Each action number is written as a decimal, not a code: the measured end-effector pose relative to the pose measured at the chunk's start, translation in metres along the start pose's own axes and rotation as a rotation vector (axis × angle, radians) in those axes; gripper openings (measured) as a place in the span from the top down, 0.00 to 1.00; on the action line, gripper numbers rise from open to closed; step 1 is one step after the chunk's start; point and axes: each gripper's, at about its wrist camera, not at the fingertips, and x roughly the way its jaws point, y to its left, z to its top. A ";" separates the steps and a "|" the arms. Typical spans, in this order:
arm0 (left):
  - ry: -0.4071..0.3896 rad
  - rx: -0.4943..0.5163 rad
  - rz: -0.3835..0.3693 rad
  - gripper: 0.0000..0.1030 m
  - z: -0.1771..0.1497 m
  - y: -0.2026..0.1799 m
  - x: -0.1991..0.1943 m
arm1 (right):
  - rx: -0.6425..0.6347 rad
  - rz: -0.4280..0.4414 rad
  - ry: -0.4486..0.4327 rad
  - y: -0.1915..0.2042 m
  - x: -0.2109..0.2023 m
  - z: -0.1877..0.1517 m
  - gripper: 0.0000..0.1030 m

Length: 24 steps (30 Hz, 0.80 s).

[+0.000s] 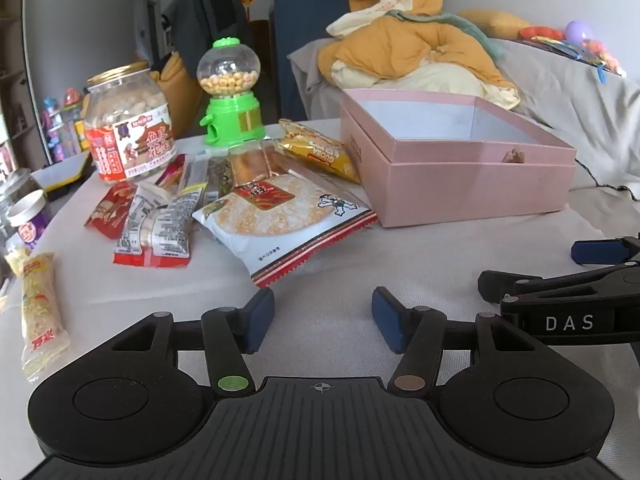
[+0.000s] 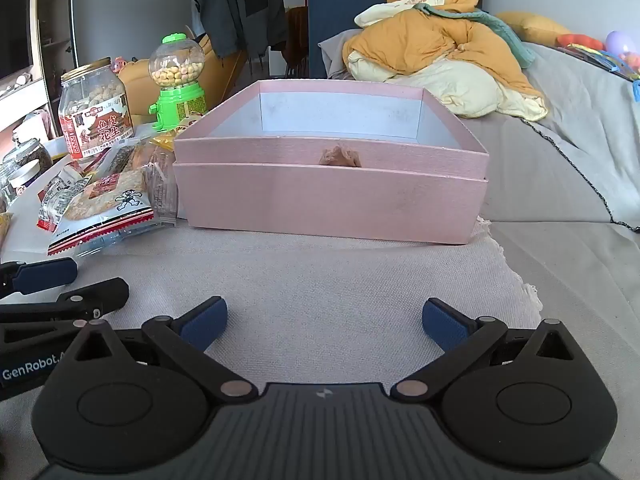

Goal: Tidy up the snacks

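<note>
An open pink box (image 1: 472, 184) stands on a grey cloth, its inside looking empty; it fills the middle of the right wrist view (image 2: 328, 208). Left of it lies a pile of snack packets: a round rice cracker bag (image 1: 280, 216) (image 2: 100, 204), a yellow packet (image 1: 320, 152), red packets (image 1: 116, 208) and a noodle-like bar (image 1: 40, 312). My left gripper (image 1: 323, 318) is open and empty, just short of the cracker bag. My right gripper (image 2: 324, 320) is open and empty, facing the box front.
A peanut jar (image 1: 128, 128) (image 2: 96, 116) and a green candy dispenser (image 1: 232, 96) (image 2: 178, 84) stand behind the snacks. Small cans (image 1: 30, 216) sit at the far left. A sofa with piled blankets (image 1: 420, 52) lies behind the box.
</note>
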 end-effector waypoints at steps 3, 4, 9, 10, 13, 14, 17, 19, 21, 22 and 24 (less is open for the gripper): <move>-0.008 -0.006 -0.005 0.40 -0.001 0.000 -0.002 | 0.000 0.000 -0.008 0.000 -0.001 -0.001 0.00; -0.008 -0.006 -0.003 0.40 -0.001 -0.001 -0.002 | 0.000 0.000 -0.002 0.000 0.000 0.000 0.00; -0.008 -0.007 -0.002 0.40 -0.004 -0.006 -0.008 | 0.000 0.000 -0.001 0.000 0.000 0.000 0.00; 0.002 -0.014 -0.009 0.40 0.000 0.001 -0.001 | 0.000 0.000 -0.002 0.000 0.000 0.000 0.00; 0.002 -0.014 -0.009 0.40 0.000 0.002 0.001 | 0.000 0.000 -0.002 0.000 0.000 0.000 0.00; 0.001 -0.015 -0.011 0.40 0.000 0.002 0.001 | 0.000 0.000 -0.002 0.000 0.000 0.000 0.00; 0.001 -0.015 -0.011 0.40 -0.001 0.003 0.000 | 0.000 0.000 -0.003 0.001 0.000 0.000 0.00; 0.002 -0.014 -0.011 0.40 0.000 0.002 0.001 | 0.000 0.000 -0.003 0.001 0.000 0.000 0.00; 0.003 -0.014 -0.010 0.40 0.000 0.002 0.001 | 0.000 0.000 -0.003 0.001 0.000 0.000 0.00; 0.003 -0.014 -0.011 0.40 0.000 0.002 0.001 | 0.000 0.000 -0.003 0.001 0.000 0.000 0.00; 0.003 -0.014 -0.011 0.40 0.000 0.002 0.001 | 0.000 0.000 -0.003 0.001 0.000 0.000 0.00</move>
